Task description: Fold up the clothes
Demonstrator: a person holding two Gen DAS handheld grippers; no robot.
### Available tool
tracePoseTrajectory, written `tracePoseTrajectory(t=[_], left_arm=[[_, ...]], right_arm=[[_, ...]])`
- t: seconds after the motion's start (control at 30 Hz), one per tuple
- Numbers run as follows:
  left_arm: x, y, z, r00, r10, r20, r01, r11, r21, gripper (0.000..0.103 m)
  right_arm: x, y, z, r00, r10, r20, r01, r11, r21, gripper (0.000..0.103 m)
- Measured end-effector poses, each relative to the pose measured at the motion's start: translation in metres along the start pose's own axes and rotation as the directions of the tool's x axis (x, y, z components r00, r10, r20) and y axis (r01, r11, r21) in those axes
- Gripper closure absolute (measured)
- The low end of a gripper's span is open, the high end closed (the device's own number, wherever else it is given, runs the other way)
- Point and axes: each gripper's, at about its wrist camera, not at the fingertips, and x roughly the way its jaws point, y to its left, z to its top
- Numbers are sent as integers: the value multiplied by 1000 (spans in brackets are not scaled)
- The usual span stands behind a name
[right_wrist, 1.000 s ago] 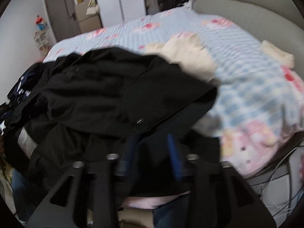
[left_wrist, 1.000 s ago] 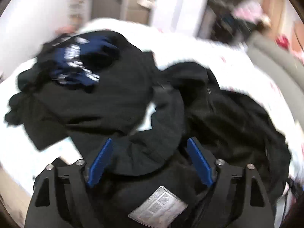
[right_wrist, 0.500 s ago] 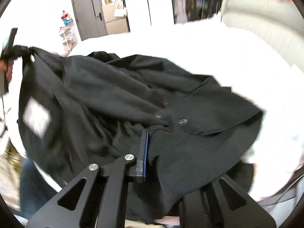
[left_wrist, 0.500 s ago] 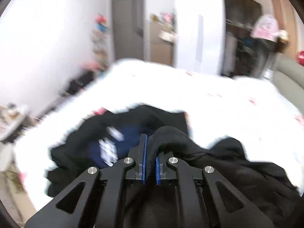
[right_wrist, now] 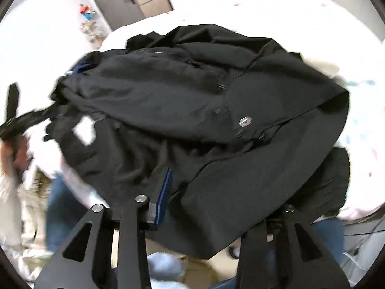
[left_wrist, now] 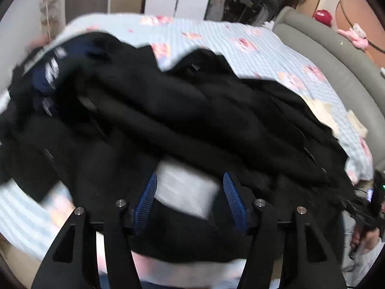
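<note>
Bed (left_wrist: 264, 55) under black jacket (left_wrist: 192, 120), parted fingers (left_wrist: 146, 197).

One black garment (left_wrist: 192, 120), one navy garment (left_wrist: 45, 77), one bed (left_wrist: 264, 55), two tongs (left_wrist: 190, 197)

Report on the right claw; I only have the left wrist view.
Observer: The black fabric jacket is draped over the right claw. Only one blue ribbed pad shows, the other finger is buried, so I cannot tell whether it grips.
Operator: Give me a landmark on that fabric.
Observer: A round silver metal snap sits on a stitched seam, beyond the visible pad and to its right.
</note>
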Motion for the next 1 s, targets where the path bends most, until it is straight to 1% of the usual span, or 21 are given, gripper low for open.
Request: tracePoseTrajectory(t=[0.07,0.17,0.23,0.27,0.3,0.37,0.5,0.53,0.57,0.6,0.67,0.7,0.73,0.77,0.8,0.83,0.87,0.9,0.93,0.97,1.0], left_arm=[[18,-7,-25,996,-77,-41,74,994,-78,43],[41,-6,-55,974,-202,-105,175,959,-222,43],[50,-13,-70,958,-248,-146,208,947,-243,43],[52,-16,-77,950,-265,-163,221,943,-249,43],[54,-17,-83,942,-287,-174,235,934,-269,43],[58,-18,-96,923,-332,-194,263,914,-308,43],[65,-20,-122,879,-420,-228,313,867,-389,42],[67,-20,-128,866,-441,-235,324,853,-409,42],[69,-21,-133,860,-449,-241,325,847,-420,42],[70,-22,-133,867,-440,-234,317,850,-422,42],[66,-18,-127,888,-424,-178,316,845,-432,42],[62,-13,-123,900,-411,-141,315,840,-441,42],[59,-6,-119,912,-398,-99,315,833,-455,40],[57,1,-116,918,-391,-66,316,822,-473,35],[61,7,-114,917,-396,-52,319,804,-502,32],[66,13,-113,911,-409,-47,322,781,-535,32],[71,18,-112,911,-411,-42,320,766,-558,39],[71,20,-110,924,-380,-38,297,778,-554,69],[67,19,-105,944,-330,-29,265,806,-529,79],[57,18,-99,955,-295,-1,255,828,-499,86],[44,18,-91,963,-265,45,254,843,-475,100]], right_arm=[[23,0,-2,998,41,-50,-38,998,54,52],[49,19,-15,976,185,-113,-180,982,54,48],[53,36,-22,967,226,-116,-228,974,0,57],[52,42,-23,963,245,-112,-249,968,-24,80],[49,46,-23,953,281,-111,-286,958,-31,90],[38,46,-20,934,349,-77,-351,936,-16,92],[-3,28,-7,887,457,61,-460,886,55,93],[-12,24,-3,879,469,91,-475,878,63,93],[-20,24,-2,879,465,106,-472,879,58,93],[-26,23,0,882,456,120,-464,885,50,93],[-36,23,1,894,424,143,-431,902,25,93],[-40,21,1,893,424,153,-431,902,20,93],[-42,20,1,884,439,162,-449,893,25,93],[-45,17,0,866,469,174,-482,875,37,93],[-46,17,-2,849,498,178,-512,858,40,93],[-47,18,-3,840,514,173,-526,850,28,93],[-47,21,-5,836,524,162,-533,846,14,93],[-45,26,-6,841,522,140,-527,850,1,93],[-42,29,-9,847,519,114,-522,853,-7,93],[-40,32,-11,850,519,91,-520,854,-9,90],[-41,31,-15,851,520,78,-521,853,-6,89]])
